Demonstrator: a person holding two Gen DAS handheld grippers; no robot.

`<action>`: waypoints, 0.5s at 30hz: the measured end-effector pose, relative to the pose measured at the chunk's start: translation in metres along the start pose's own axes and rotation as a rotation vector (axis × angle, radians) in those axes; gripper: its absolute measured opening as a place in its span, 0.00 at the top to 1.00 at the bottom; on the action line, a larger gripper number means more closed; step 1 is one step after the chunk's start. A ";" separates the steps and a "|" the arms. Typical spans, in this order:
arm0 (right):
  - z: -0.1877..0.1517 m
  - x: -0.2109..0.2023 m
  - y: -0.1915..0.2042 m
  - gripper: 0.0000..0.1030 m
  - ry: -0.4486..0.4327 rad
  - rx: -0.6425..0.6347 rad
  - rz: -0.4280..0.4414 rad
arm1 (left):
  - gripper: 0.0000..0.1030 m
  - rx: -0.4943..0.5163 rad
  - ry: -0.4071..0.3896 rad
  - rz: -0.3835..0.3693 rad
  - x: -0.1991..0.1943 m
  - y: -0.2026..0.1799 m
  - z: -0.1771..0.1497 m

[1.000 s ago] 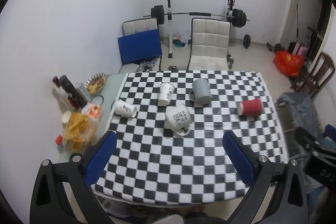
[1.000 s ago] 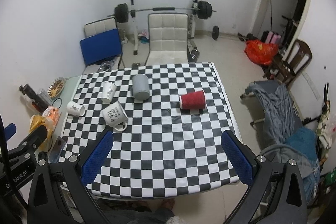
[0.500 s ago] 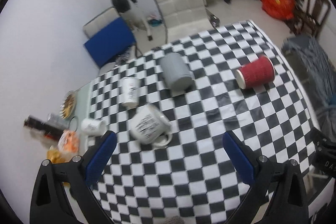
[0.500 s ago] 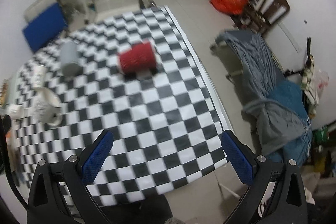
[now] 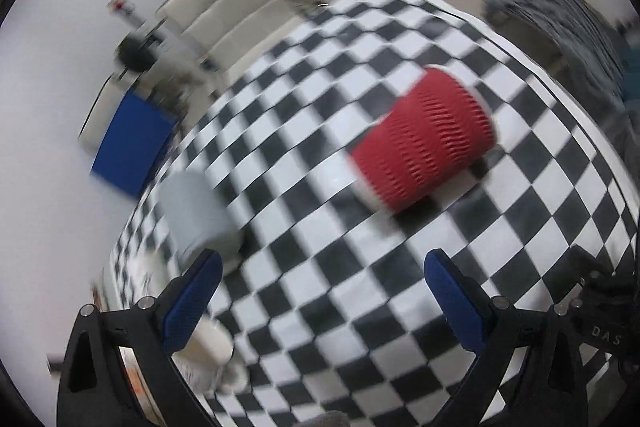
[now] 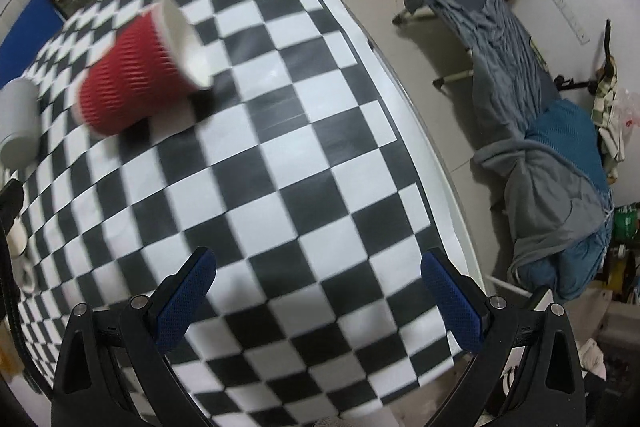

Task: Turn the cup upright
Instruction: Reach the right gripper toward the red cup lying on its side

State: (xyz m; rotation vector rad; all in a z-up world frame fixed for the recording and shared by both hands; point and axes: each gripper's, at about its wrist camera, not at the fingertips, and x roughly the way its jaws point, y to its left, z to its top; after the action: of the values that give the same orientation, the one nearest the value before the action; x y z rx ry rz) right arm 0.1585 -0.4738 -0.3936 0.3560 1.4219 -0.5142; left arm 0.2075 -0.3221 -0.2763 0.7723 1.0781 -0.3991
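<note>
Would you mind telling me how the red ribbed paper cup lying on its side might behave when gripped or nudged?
The red cup lies on its side, so a nudge would probably roll it in a curve. It looks like light paper and may crush if squeezed. Its ribbing should resist slipping.

Even indoor light, heavy motion blur in the left wrist view, fisheye bending at edges, soft shadow under the red cup (image 6: 136,75).

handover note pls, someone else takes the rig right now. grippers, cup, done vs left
Left gripper: open, empty, above the checkered table.
Right gripper: open, empty, over the table near its right edge.
Red cup: on its side on the cloth, white mouth toward the table's right edge; neither gripper touches it.
Grey mug lies to its left.
Done: nothing; no grasp yet.
Left: close on the red cup, grip it, stand it upright, release.
</note>
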 end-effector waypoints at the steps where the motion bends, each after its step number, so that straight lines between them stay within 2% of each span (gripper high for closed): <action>1: 0.004 0.009 -0.003 0.00 0.013 0.007 0.007 | 0.00 0.037 0.000 -0.009 0.004 -0.006 0.006; 6: 0.017 0.040 -0.019 0.00 0.060 0.036 0.035 | 0.00 0.286 -0.052 0.030 0.026 -0.040 0.029; 9: 0.021 0.054 -0.029 0.00 0.080 0.060 0.049 | 0.00 0.388 -0.059 0.060 0.040 -0.051 0.036; 15: 0.022 0.063 -0.039 0.00 0.096 0.079 0.070 | 0.00 0.453 -0.036 0.027 0.066 -0.056 0.042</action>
State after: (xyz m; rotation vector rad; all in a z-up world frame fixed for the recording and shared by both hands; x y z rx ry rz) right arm 0.1603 -0.5264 -0.4503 0.4980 1.4794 -0.5026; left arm 0.2275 -0.3862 -0.3447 1.1743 0.9525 -0.6436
